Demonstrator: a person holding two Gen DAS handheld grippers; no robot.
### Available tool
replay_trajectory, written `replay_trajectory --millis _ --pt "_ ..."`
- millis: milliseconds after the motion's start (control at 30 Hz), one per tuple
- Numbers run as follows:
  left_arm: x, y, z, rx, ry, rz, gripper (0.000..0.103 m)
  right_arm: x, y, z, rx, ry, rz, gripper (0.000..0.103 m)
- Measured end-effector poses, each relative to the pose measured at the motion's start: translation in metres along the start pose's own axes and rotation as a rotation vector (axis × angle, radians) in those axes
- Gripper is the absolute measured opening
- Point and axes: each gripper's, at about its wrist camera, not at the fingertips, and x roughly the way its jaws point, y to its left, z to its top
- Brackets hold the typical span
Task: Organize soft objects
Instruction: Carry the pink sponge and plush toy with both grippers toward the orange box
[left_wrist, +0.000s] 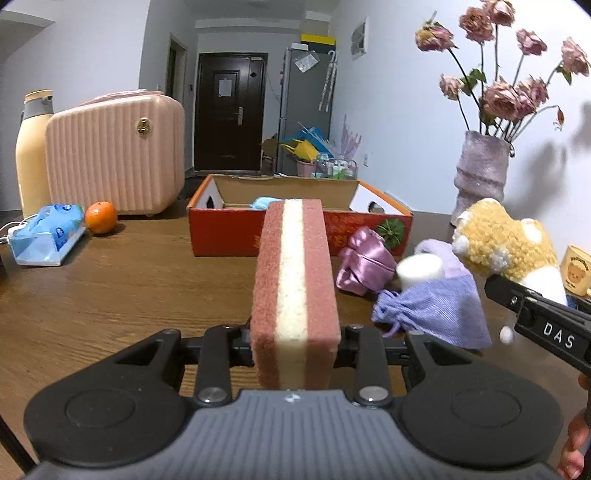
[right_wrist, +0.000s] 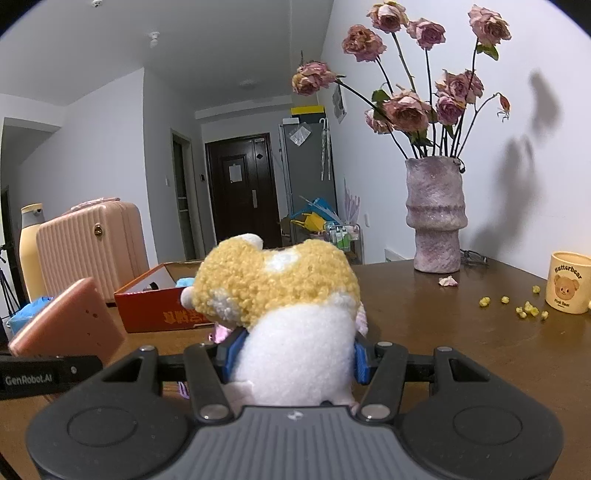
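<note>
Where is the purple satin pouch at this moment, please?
In the left wrist view the purple satin pouch lies on the table, right of centre, just in front of the red box and left of the lilac drawstring bag.
</note>
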Motion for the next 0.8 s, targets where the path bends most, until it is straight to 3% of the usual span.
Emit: replay_trajectory --millis 800 --pt "0.045 0.031 0.043 -0.063 -0.063 0.03 0.032 0.048 0.044 0.014 -0.022 -0.058 0.016 0.055"
